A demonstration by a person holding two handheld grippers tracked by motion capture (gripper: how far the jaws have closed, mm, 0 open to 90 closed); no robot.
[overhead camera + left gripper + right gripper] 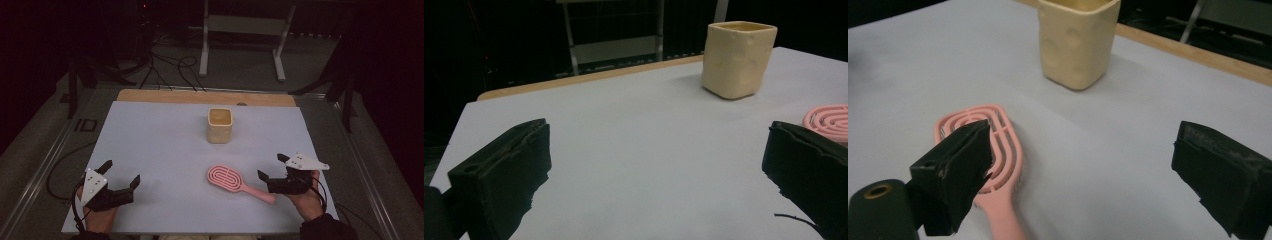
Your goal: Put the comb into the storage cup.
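Both hand-held grippers, left (121, 172) and right (272, 166), gape wide near the table's (150, 130) front edge, flanking the pink hairbrush (231, 179).

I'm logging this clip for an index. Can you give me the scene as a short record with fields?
surface: pale grey table
brush: pink hairbrush lying flat, handle toward the right gripper
cup: cream square cup upright, beyond the brush
left gripper: left gripper open, holding nothing, near the table's left front
right gripper: right gripper open, holding nothing, beside the brush handle
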